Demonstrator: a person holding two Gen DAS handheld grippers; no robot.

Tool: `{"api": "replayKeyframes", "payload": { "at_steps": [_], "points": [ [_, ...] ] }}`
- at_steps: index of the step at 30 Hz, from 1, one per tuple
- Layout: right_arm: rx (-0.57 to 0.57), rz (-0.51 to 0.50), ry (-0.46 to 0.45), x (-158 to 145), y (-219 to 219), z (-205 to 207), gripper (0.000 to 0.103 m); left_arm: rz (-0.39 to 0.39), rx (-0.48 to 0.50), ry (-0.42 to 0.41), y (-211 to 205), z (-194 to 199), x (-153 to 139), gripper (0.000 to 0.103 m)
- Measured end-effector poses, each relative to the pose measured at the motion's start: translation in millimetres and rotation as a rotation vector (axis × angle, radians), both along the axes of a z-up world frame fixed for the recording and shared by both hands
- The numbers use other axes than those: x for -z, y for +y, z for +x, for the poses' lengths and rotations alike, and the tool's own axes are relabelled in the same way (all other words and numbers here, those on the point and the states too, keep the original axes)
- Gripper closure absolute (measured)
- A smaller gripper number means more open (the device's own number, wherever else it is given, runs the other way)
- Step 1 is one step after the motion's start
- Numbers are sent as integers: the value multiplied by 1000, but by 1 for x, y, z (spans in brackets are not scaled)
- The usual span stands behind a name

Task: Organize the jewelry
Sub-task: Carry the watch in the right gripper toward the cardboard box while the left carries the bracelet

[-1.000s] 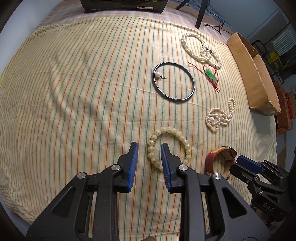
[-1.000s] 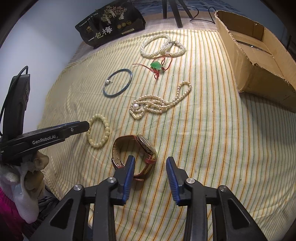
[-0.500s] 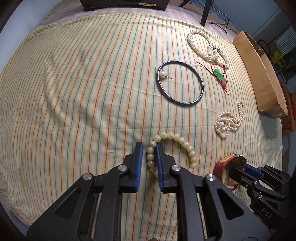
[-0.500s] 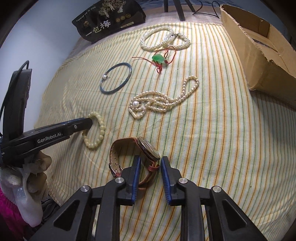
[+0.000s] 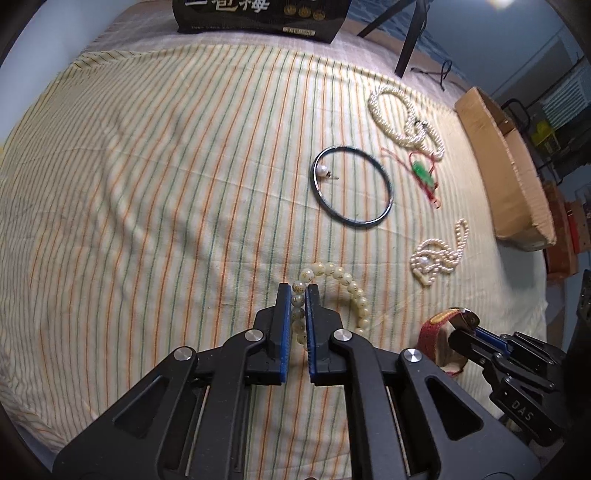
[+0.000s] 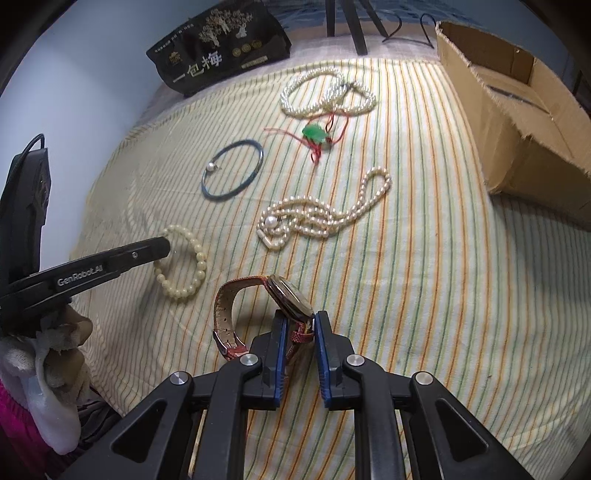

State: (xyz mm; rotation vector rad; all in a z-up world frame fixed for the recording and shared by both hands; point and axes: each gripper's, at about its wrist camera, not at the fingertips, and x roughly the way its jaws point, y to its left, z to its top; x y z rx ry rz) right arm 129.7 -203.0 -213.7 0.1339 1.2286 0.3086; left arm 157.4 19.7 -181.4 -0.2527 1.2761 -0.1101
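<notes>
Since a second ago I've closed both grippers: left gripper (image 5: pixel 298 295) pinches the bracelet (image 5: pixel 334 291), right gripper (image 6: pixel 300 323) clamps the watch (image 6: pixel 286 301) strap. Both lie on the cloth (image 5: pixel 147 184), gripped to carry toward the box (image 6: pixel 517 110), I judge.

the left wrist view looks forward and down along its own fingers (image 5: pixel 284 321), close above the near left part of the striped cloth (image 5: pixel 147 192), facing the black bag (image 5: pixel 258 14) at the far edge. the right wrist view sits just to its right, equally low and close, facing the same way but angled slightly leftward, with the box (image 6: pixel 517 110) at its right. both share the bangle (image 5: pixel 352 184) (image 6: pixel 233 171), the pearl strands, the bead bracelet (image 5: pixel 343 280) (image 6: pixel 184 266) and the watch (image 6: pixel 288 302); each view catches the other gripper at its edge
</notes>
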Motion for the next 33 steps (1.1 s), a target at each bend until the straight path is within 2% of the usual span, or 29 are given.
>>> {"api": "replayKeyframes", "payload": {
  "at_steps": [15, 26, 33],
  "points": [
    [38, -15, -109, -34, -15, -4, 90, -106, 1, -143, -6, -9, -69, 98],
    [141, -6, -194, -70, -62, 4, 90, -158, 62, -221, -53, 2, -102, 98],
    [232, -16, -236, -79, -102, 8, 90, -176, 101, -256, -85, 11, -113, 98]
  ]
}}
